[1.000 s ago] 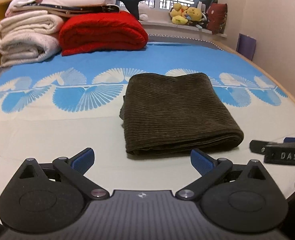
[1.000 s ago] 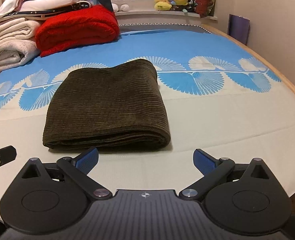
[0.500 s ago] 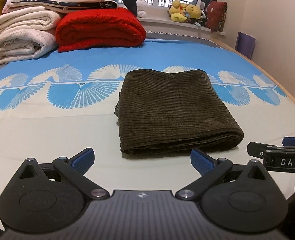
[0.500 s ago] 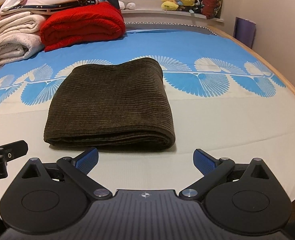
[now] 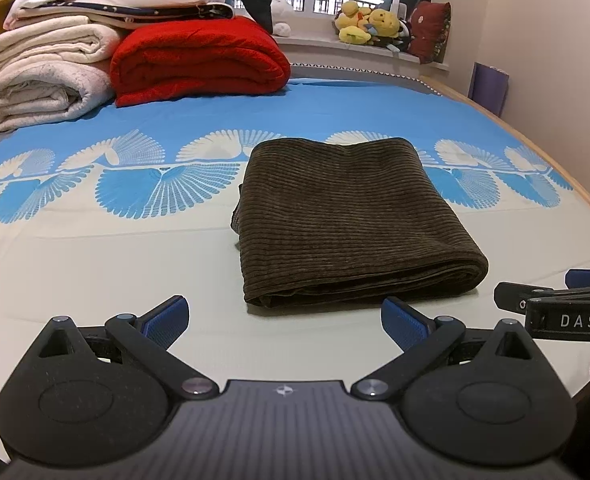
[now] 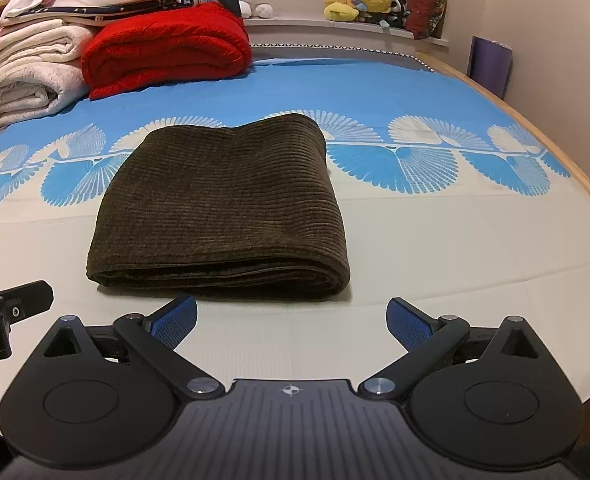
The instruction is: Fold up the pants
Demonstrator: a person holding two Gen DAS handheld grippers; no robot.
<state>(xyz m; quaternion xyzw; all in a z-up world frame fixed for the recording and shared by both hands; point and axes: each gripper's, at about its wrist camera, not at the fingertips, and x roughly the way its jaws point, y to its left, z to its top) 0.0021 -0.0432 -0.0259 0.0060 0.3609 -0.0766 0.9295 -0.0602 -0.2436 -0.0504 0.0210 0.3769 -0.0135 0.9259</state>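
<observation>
The dark olive corduroy pants [image 5: 351, 220] lie folded into a compact rectangle on the bed, thick folded edge toward me. In the right wrist view the pants [image 6: 223, 204] sit ahead and left of centre. My left gripper [image 5: 283, 318] is open just short of the pants' near edge, nothing between its blue pads. My right gripper [image 6: 291, 320] is open too, close to the near edge and empty. The right gripper's black body marked DAS shows at the right edge of the left wrist view.
The bed sheet [image 5: 95, 248] is cream near me and blue with white fan patterns farther off. A red blanket [image 5: 199, 60], cream towels [image 5: 47, 76] and a plush shark are stacked far left. Plush toys [image 5: 369, 24] line the windowsill. The bed's wooden edge [image 6: 567, 152] runs along the right.
Both grippers have eased slightly forward and upward, so the folded pants look a little larger. The pants have not moved and both grippers stay open.
</observation>
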